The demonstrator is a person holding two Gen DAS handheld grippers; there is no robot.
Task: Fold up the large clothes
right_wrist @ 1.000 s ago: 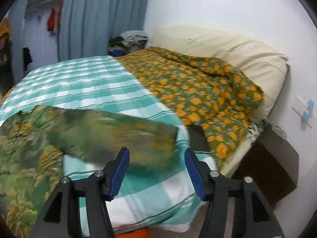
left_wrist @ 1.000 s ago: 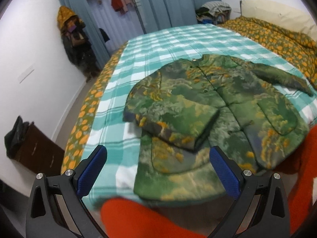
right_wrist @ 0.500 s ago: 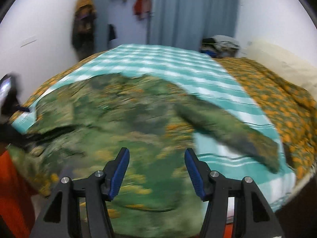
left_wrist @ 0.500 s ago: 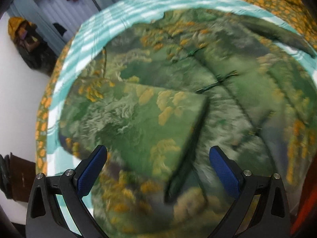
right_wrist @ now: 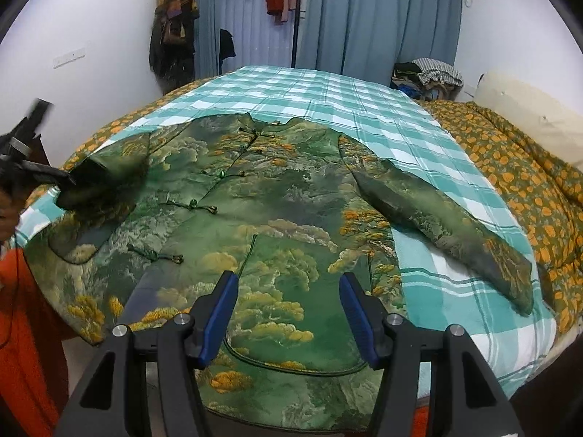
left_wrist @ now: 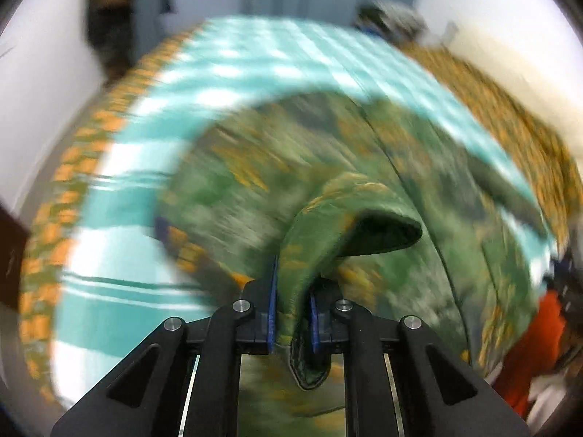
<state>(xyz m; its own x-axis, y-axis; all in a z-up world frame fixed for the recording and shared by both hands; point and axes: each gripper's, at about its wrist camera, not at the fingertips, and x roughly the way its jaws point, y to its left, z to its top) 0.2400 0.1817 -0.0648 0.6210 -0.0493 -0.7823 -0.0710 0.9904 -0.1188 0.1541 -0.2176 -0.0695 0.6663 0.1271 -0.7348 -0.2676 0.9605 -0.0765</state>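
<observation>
Lying front-up across the near half of the bed (right_wrist: pixel 328 83), jacket (right_wrist: pixel 277 196) with hem hanging right at the near edge, checked sheet (right_wrist: pixel 368 109) wide open beyond the collar. Right sleeve (right_wrist: pixel 448 225) stretched out toward the quilt (right_wrist: pixel 517 167), loads of room around it. Left gripper (left_wrist: pixel 291 313) clamped tight on the left sleeve (left_wrist: pixel 349 215), cuff lifted off the jacket body. Right gripper (right_wrist: pixel 288 313) spread wide, gripping nothing, hovering over the hem. Versus a second ago: left fingers (left_wrist: pixel 271 306) were wide open with that sleeve folded flat across the chest; right one was aimed at the far sleeve.
</observation>
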